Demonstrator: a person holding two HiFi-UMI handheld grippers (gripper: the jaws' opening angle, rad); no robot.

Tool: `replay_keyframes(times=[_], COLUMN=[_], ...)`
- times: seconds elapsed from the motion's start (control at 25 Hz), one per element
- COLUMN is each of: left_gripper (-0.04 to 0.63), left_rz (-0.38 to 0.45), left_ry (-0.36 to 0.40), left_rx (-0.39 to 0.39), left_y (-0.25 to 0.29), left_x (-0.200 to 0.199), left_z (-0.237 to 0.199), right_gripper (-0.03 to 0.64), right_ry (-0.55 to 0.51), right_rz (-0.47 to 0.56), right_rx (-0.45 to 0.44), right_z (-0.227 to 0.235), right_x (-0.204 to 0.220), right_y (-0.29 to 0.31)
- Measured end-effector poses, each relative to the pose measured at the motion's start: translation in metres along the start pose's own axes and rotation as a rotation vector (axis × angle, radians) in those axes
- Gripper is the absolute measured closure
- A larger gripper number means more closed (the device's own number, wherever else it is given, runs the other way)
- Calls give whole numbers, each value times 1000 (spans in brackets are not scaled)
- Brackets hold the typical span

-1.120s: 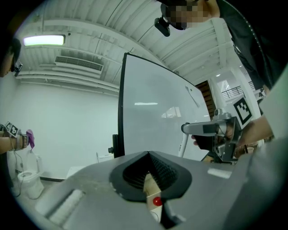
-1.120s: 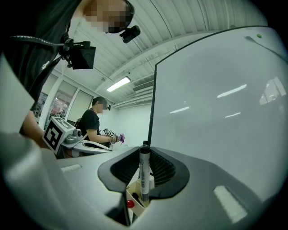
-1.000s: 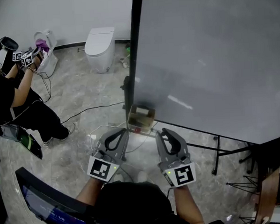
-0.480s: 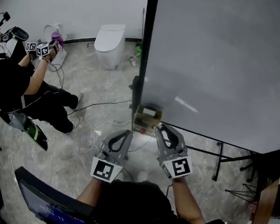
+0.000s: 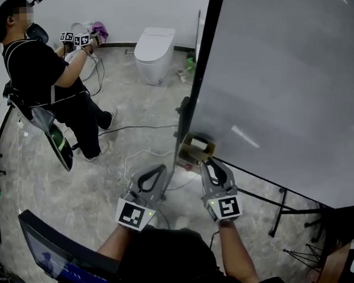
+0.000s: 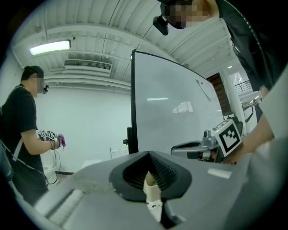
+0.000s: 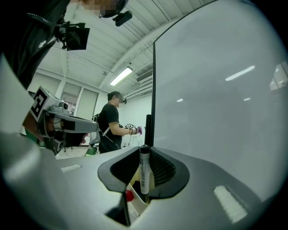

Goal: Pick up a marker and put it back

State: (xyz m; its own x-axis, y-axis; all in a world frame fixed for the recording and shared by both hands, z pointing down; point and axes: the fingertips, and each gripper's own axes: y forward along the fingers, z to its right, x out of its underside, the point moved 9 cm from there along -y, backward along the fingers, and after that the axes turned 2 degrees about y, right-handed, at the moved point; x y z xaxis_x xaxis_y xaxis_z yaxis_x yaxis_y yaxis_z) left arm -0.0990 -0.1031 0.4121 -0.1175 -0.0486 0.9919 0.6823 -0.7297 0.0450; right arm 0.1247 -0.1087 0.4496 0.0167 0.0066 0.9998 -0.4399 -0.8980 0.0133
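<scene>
Marker (image 7: 144,173) standing straight up, dark end on top, pinched tight between the two jaws of the right gripper (image 5: 211,166). Gripped around the middle, lower end poking down below the jaws. Just under that lower end, the open cream box (image 5: 195,149) at the bottom corner of the whiteboard (image 5: 280,73), with a small red thing (image 7: 129,196) showing inside.

Looks like a short trip home, straight down. Long side of the marker already pointing into the mouth of the box, so probably nothing left but lowering and letting go. Best kept straight on the way, to avoid bumping the box's edge.

Left gripper (image 5: 158,170) with jaws pressed together and nothing held, only the box seen through the hollow between them. Sitting off to the left of the box, a bit farther from it than the right one. No job for it right now, by the look of things.

Farther off, another person (image 5: 37,68) in black near the wall, holding grippers too. Grey floor (image 5: 133,105) below, with cables (image 5: 135,129) lying across it.
</scene>
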Motion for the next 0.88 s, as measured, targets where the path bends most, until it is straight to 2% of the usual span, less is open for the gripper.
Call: replay_keyframes(times=[0.32, 0.88], left_gripper=[591, 591], left_rz=[-15, -30], left_ry=[1, 13], left_rx=[-45, -100], left_y=[-3, -7], left_x=[1, 0], left_z=[-3, -10], right_gripper=[540, 538], right_ry=[-6, -5], right_rz=[-51, -65], right_rx=[-29, -66], right_z=[6, 11], right_x=[15, 27], right_y=[12, 28])
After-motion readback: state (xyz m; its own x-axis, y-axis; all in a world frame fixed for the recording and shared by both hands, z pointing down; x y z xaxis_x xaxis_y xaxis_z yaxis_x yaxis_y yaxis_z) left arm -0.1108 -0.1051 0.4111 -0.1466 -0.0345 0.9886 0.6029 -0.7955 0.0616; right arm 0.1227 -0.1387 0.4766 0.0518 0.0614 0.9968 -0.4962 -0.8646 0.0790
